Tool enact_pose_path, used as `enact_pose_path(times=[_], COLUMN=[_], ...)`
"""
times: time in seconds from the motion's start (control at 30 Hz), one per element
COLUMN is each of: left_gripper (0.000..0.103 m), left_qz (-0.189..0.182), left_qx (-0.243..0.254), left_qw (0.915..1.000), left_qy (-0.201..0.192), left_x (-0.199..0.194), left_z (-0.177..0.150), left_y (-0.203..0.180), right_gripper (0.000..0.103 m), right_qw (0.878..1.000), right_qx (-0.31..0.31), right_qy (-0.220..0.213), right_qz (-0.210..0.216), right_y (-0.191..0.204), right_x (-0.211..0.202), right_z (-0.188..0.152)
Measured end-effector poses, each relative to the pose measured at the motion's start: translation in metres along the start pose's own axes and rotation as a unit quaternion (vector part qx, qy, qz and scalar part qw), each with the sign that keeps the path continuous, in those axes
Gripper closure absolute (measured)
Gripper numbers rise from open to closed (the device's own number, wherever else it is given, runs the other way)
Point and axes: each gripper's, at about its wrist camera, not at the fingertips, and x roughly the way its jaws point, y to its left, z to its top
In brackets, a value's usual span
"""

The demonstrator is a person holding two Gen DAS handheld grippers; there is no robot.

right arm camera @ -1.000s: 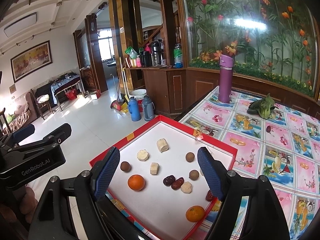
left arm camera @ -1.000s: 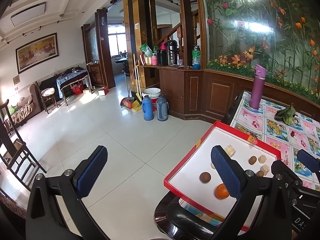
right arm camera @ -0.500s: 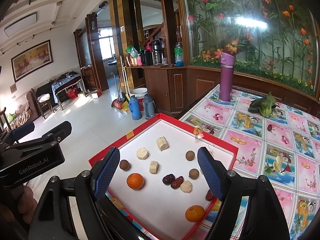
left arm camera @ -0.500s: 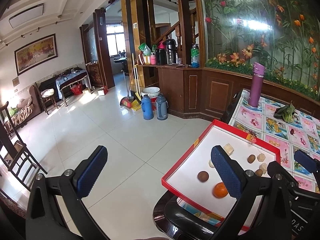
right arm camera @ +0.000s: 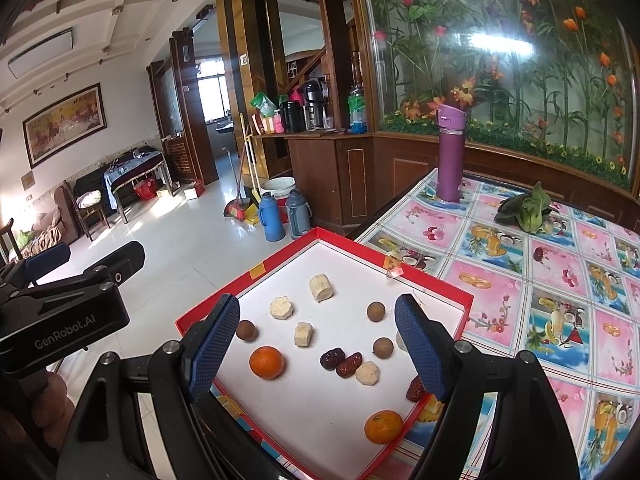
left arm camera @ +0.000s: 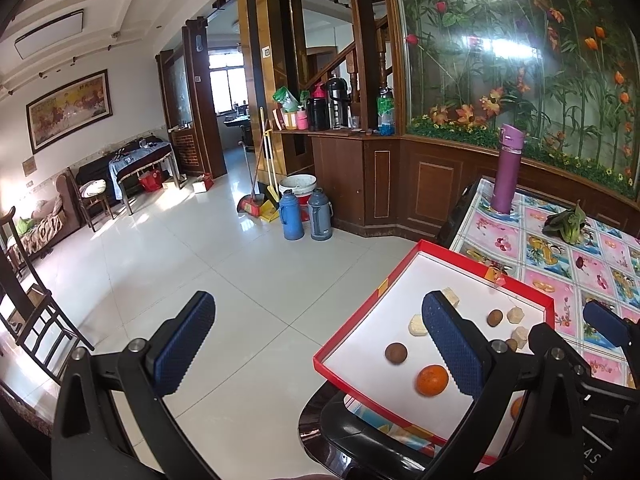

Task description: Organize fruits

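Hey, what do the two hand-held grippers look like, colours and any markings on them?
Both are matte black plastic frames with silver screws. The left hand-held gripper and right hand-held gripper each have two fingers faced with blue, finely textured pads. Seen from the right wrist camera, the left unit's black body carries white "GenRobot.AI" lettering. No cables or sleeves show.

Red-rimmed white tray (right arm camera: pixel 434 280), orange tangerines (right arm camera: pixel 267 362), purple bottle (right arm camera: pixel 451 152), pink-and-blue fruit-print tablecloth (right arm camera: pixel 560 292), blue gripper pads (right arm camera: pixel 418 350)
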Motion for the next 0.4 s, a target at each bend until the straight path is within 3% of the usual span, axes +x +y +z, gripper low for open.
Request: enact_pose_path(times=[0.4], left_gripper=[0.0], left_qz=[-0.001], left_qx=[0.015], left_qw=[0.9998], left_qy=[-0.011], left_x=[-0.013], left_z=[0.007], left_y=[-0.023], right_gripper=[0.023], right_qw=[1.0], right_qx=[0.016], right_qy=[-0.005], right_qz=[0.007], right_y=[-0.022], right_x=[-0.006], right_z=[-0.001])
